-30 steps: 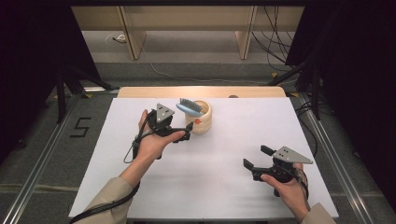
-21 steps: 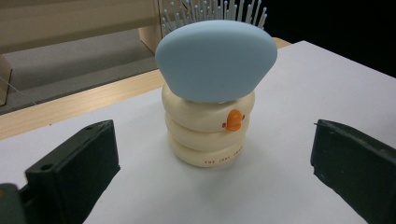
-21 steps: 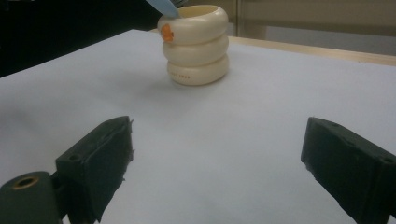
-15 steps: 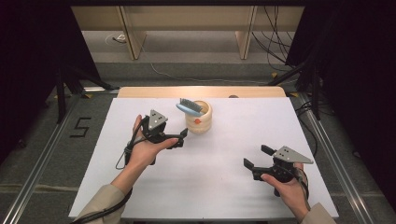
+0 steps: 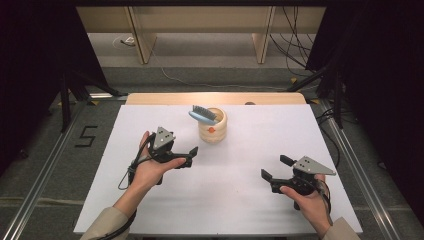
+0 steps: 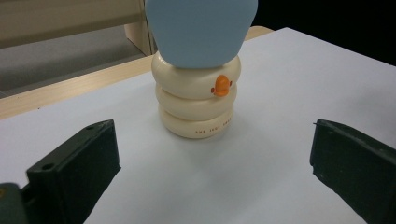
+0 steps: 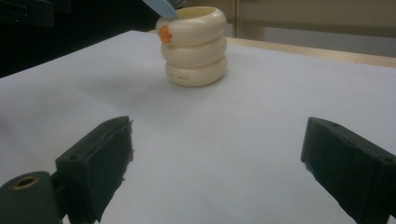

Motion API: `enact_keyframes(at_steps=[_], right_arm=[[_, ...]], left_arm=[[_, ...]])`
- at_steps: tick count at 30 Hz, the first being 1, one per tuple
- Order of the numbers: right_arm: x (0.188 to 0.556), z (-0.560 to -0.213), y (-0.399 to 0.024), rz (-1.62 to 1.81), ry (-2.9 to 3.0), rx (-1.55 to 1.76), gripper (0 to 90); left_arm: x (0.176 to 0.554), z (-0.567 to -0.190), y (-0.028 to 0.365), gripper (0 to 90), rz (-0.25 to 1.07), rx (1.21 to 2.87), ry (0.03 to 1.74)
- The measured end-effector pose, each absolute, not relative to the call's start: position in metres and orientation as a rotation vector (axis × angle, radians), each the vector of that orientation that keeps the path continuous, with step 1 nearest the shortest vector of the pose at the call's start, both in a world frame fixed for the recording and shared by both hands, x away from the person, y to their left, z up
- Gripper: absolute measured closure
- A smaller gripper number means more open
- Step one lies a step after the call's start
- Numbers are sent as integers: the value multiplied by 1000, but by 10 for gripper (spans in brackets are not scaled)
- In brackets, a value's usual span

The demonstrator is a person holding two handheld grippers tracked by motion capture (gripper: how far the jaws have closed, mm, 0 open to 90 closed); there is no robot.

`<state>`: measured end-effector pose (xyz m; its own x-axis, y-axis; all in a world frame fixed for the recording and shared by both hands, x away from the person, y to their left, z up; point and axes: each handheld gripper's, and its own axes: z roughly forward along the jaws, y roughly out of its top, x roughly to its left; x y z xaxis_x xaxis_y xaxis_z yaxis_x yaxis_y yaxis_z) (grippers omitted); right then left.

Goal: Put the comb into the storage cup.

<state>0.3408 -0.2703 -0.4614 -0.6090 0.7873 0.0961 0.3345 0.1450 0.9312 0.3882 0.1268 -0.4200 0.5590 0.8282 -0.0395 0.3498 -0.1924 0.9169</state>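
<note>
White tabletop, bare but for the cream ringed cup (image 5: 212,126) with a blue brush (image 5: 202,115) across its rim — just far-right of the nearer, open-jawed left gripper (image 5: 189,156); right gripper (image 5: 273,168) open too.

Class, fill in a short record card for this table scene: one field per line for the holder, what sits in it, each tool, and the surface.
Holder: cream ringed cup with an orange duck mark, upright near the table's far edge
Contents: blue brush leaning out over the rim
Left tool: open, pointed at the cup, apart from it
Right tool: open, nearer the front, empty
Surface: white table
</note>
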Motion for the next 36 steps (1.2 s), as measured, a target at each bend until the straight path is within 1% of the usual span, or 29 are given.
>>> enact_keyframes(at_steps=[18,36], right_arm=[[341,-461,-271,1463,2010,1071,98],[341,-460,-272,1468,2010,1066,99]], left_arm=[[373,-440,142,13,584,1787,973],[365,-449,152,13,558,1788,953]])
